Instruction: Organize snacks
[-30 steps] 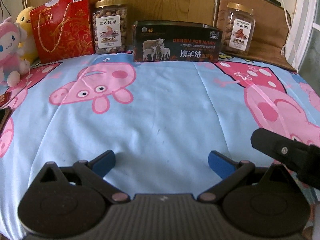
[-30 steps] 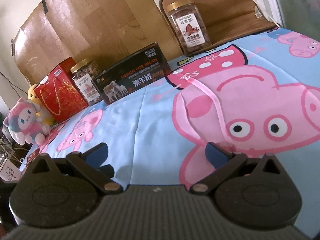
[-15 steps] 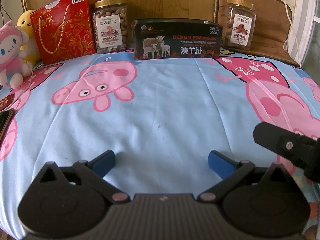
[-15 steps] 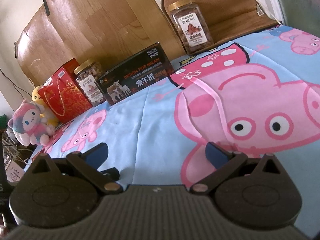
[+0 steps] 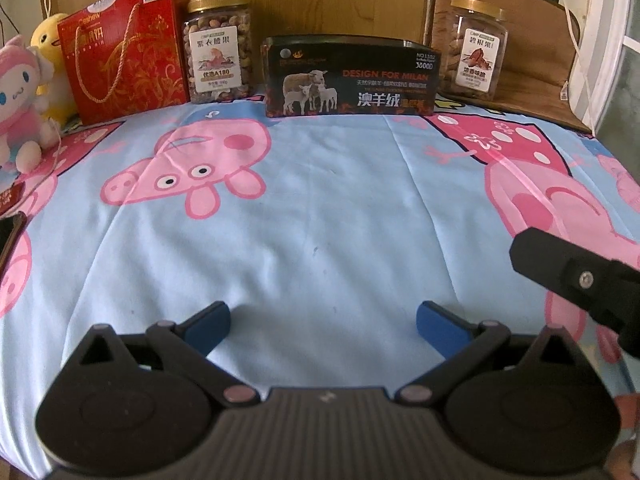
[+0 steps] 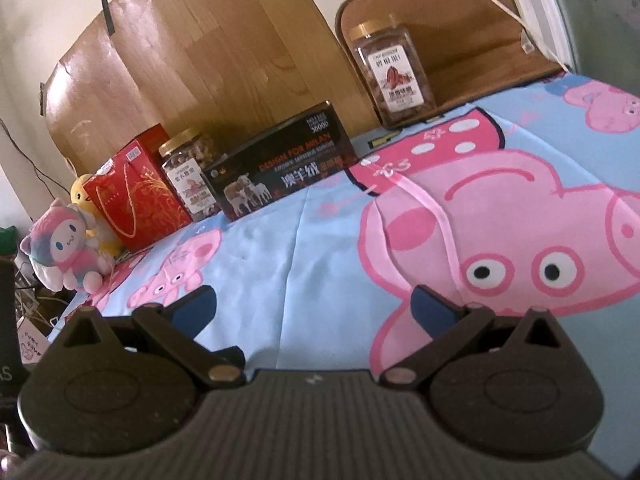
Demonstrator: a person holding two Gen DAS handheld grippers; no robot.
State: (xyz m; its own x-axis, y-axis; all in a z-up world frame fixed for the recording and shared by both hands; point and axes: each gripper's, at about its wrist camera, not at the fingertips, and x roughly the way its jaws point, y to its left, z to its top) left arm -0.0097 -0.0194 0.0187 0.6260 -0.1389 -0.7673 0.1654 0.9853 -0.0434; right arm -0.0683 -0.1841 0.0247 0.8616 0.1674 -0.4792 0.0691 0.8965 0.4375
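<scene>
At the back of the bed stand a red gift box (image 5: pixel 124 48) (image 6: pixel 138 194), a gold-lidded nut jar (image 5: pixel 218 50) (image 6: pixel 188 174), a black box with sheep (image 5: pixel 352 78) (image 6: pixel 280 162) and a second nut jar (image 5: pixel 476 50) (image 6: pixel 390 68) further right. My left gripper (image 5: pixel 323 322) is open and empty, low over the sheet, far from them. My right gripper (image 6: pixel 314 306) is open and empty, also near the front. Part of the right gripper shows in the left wrist view (image 5: pixel 580 280).
The bed has a blue sheet with pink pigs (image 5: pixel 320 220). A pink plush toy (image 5: pixel 18 104) (image 6: pixel 64 248) and a yellow plush (image 5: pixel 48 52) sit at the far left. A wooden board (image 6: pixel 192 60) and a brown cushion (image 5: pixel 536 40) stand behind the snacks.
Both grippers have tilted up and drawn back slightly, so the row of snacks sits lower in view. The jaws stay open and nothing on the bed has moved.
</scene>
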